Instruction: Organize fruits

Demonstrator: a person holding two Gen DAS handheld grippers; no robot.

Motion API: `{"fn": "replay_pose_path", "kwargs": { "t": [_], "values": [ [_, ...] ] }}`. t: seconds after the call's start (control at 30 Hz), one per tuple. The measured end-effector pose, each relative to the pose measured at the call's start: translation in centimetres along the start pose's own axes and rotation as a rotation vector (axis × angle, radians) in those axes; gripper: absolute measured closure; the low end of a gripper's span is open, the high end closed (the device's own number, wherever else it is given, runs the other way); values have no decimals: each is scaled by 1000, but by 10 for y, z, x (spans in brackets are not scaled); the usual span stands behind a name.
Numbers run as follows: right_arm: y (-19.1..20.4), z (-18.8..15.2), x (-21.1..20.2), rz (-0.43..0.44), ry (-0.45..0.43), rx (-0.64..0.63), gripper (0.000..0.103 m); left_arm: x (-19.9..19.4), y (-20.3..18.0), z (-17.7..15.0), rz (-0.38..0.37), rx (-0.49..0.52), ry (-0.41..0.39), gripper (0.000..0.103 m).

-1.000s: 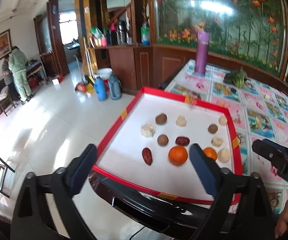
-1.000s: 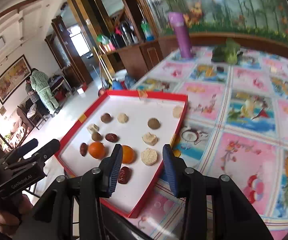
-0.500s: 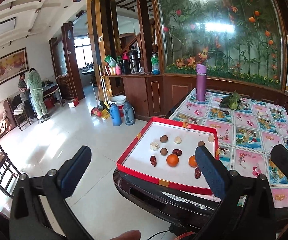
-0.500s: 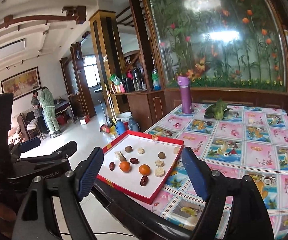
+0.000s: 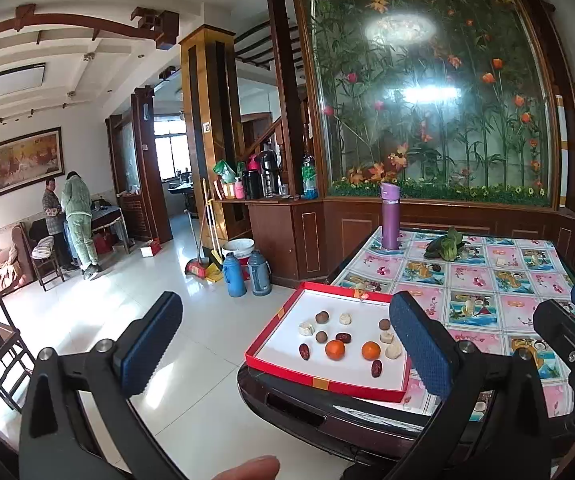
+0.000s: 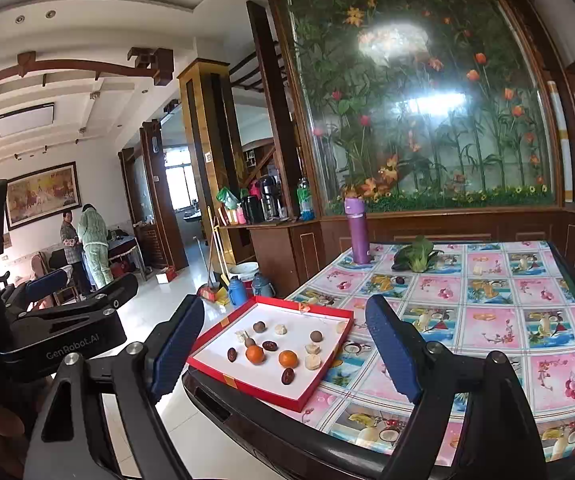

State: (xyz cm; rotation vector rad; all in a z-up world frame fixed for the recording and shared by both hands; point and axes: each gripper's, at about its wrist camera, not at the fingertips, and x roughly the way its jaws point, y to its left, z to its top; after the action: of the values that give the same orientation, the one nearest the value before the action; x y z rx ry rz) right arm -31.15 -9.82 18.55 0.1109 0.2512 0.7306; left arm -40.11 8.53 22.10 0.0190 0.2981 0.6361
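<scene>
- The left gripper [image 5: 283, 344] is held back from the table with its blue-padded fingers [image 5: 149, 342] spread wide and nothing between them; a fingertip of the person's hand [image 5: 247, 467] shows at the bottom edge of the left wrist view.
- The right gripper [image 6: 283, 346] is likewise wide open and empty, well short of the table edge — the left gripper's black body appears off to its left side.
- Ahead of both sits a shallow red tray [image 5: 319, 382] with a white floor, at the near corner of the table [image 6: 487, 320], which is covered by a pink-and-blue fruit-print cloth.
- Loose in the tray lie two oranges [image 5: 335, 350] side by side but apart, three dark red dates [image 5: 304, 351], a few round brown fruits [image 5: 322, 317] and several pale lumps [image 5: 392, 350].
- Farther back on the table stand a purple bottle [image 6: 358, 236], upright, and a leafy green vegetable [image 6: 415, 258] lying beside it.
- Two people [image 5: 69, 220] stand across the tiled room.
</scene>
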Motion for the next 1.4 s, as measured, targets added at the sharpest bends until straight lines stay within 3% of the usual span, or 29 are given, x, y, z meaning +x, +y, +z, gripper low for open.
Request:
{"fn": "replay_pose_path", "kwargs": {
  "t": [0.47, 1.4],
  "values": [
    [5, -1, -21, -1, -50, 2, 18, -27, 5, 1, 2, 2, -48, 0],
    [18, -8, -17, 6, -12, -27, 17, -24, 24, -1, 4, -9, -28, 0]
  ]
}}
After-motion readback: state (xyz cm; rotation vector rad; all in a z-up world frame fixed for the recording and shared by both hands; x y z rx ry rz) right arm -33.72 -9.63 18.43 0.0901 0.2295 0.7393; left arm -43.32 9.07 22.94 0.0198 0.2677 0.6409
